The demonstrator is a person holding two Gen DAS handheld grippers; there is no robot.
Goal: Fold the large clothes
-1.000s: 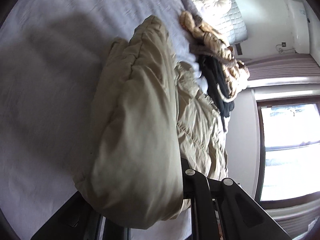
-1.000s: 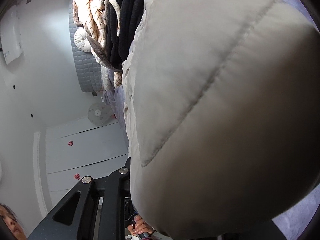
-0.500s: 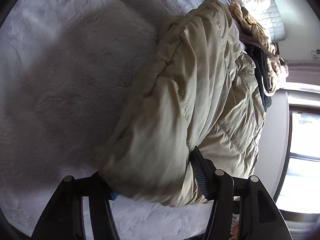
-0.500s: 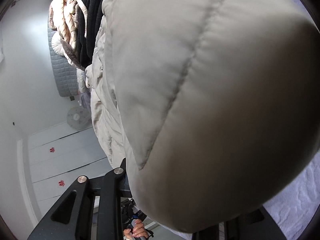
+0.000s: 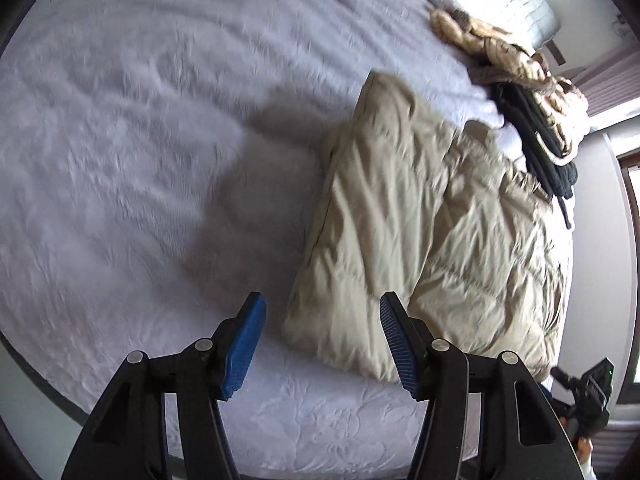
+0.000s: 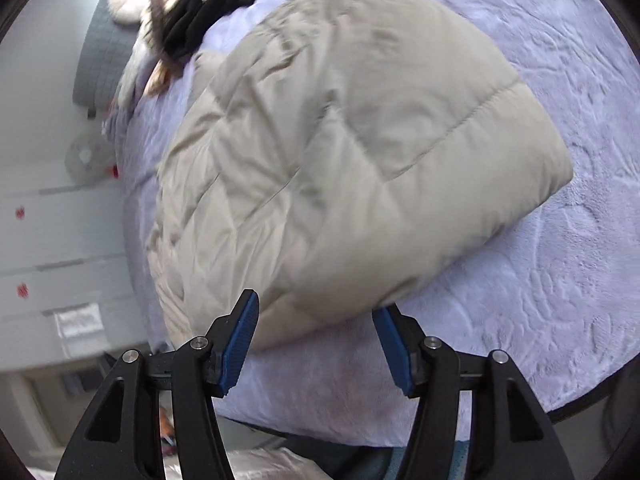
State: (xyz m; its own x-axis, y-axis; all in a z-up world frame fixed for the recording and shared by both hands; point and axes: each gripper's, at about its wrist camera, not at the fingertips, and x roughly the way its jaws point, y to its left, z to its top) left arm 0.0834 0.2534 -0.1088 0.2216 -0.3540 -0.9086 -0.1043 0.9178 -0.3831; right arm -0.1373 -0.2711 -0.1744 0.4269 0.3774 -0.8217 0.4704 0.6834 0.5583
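Observation:
A beige puffer jacket [image 5: 420, 220] lies folded on the lavender bed cover [image 5: 140, 140]. In the left wrist view my left gripper [image 5: 320, 310] stands open just above the jacket's near corner, and its blue pads [image 5: 244, 344] touch nothing. In the right wrist view the same jacket [image 6: 340, 140] fills the middle. My right gripper [image 6: 316, 308] is over its near edge with the jaws opening. The puffy edge bulges between the fingertips and covers the tip of the right pad [image 6: 394, 352], but the pads do not squeeze it.
A pile of a black garment [image 5: 540, 136] and a tan patterned one [image 5: 504, 52] lies beyond the jacket, near a grey quilted headboard [image 5: 524, 0]. The bed's edge runs close below both grippers. White cupboard doors [image 6: 48, 240] and a small fan [image 6: 86, 156] stand beside the bed.
Both grippers held the jacket a second ago. They have since let go, opened and drawn back and up. The jacket now rests flat on the bed.

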